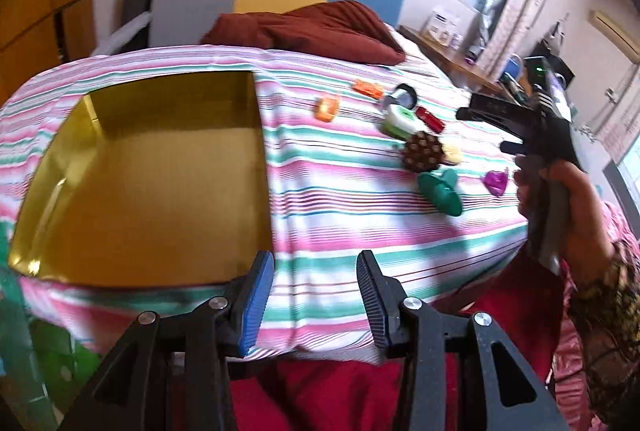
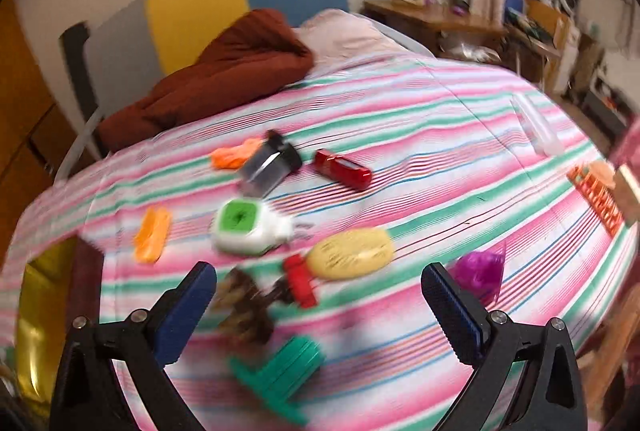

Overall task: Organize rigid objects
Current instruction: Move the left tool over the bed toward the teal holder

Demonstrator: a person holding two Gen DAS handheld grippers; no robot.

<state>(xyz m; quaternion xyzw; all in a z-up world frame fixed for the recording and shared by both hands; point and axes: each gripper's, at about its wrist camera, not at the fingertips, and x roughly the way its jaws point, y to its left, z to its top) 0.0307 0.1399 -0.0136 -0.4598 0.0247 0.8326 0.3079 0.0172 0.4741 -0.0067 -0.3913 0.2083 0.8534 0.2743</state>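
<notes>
Both tongs released: left gripper (image 1: 316,295) above the bedspread's (image 1: 340,199) near edge, beside the gold box (image 1: 160,167); right gripper (image 2: 320,311) over the scattered items. Brown studded piece (image 2: 244,307) and green part (image 2: 288,367) blur badly. Box's left side is cut off in the right view.

Left gripper (image 1: 316,295): jaws parted, nothing between the blue pads (image 1: 256,305). Right gripper (image 2: 320,311): jaws spread wide, nothing held. In the left wrist view, the right hand (image 1: 568,207) wraps the right gripper's handle; motion blur leaves its finger placement unclear.
</notes>
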